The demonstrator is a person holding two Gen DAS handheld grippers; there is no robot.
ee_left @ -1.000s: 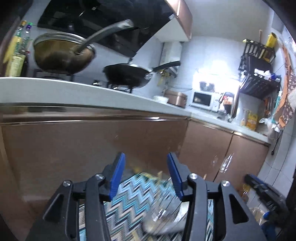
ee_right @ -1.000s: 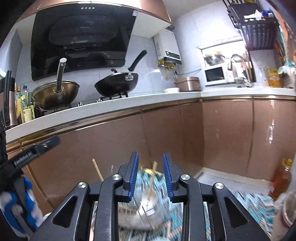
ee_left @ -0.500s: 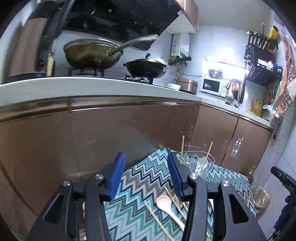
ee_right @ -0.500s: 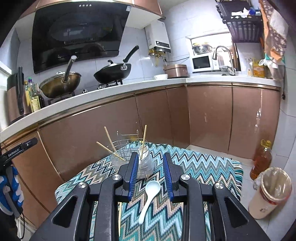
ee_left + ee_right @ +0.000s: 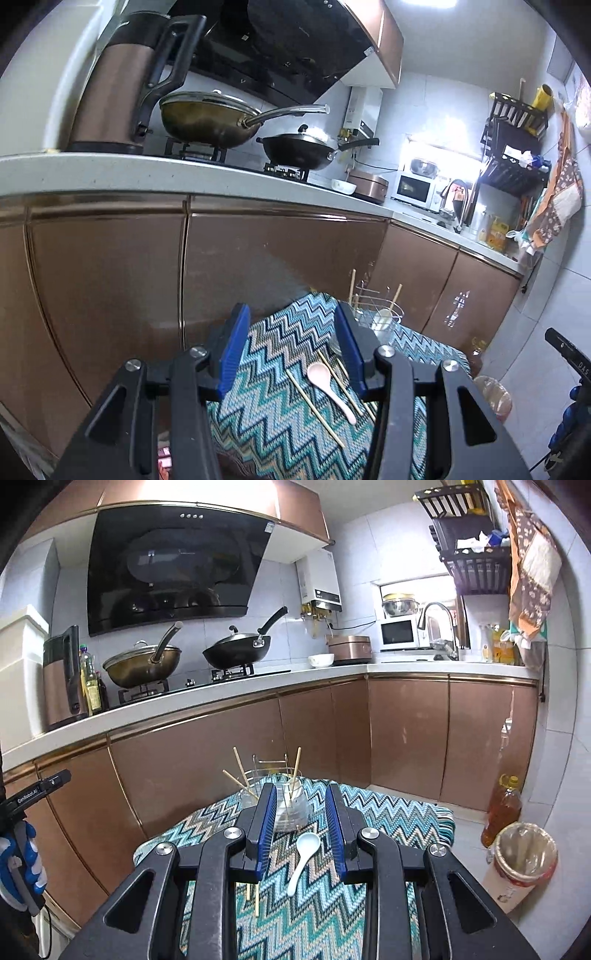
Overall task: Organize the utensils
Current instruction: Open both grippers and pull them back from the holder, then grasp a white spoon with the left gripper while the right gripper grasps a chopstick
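A white spoon (image 5: 303,860) lies on a zigzag-patterned cloth (image 5: 388,819) over a small table; it also shows in the left wrist view (image 5: 330,389). Loose wooden chopsticks (image 5: 316,410) lie beside it. At the far end stands a clear holder (image 5: 291,805) with chopsticks and a spoon in it, next to a wire rack (image 5: 269,766). My right gripper (image 5: 301,827) is open and empty above the spoon. My left gripper (image 5: 291,347) is open and empty above the cloth's left part.
Brown kitchen cabinets (image 5: 221,760) stand close behind the table under a counter with two woks (image 5: 142,666) and a kettle (image 5: 122,92). A lined bin (image 5: 522,864) and an oil bottle (image 5: 502,808) stand on the floor at right.
Both grippers have drawn back and up from the holder. The whole cloth, the spoon and the loose chopsticks have come into view. Both stay open and empty.
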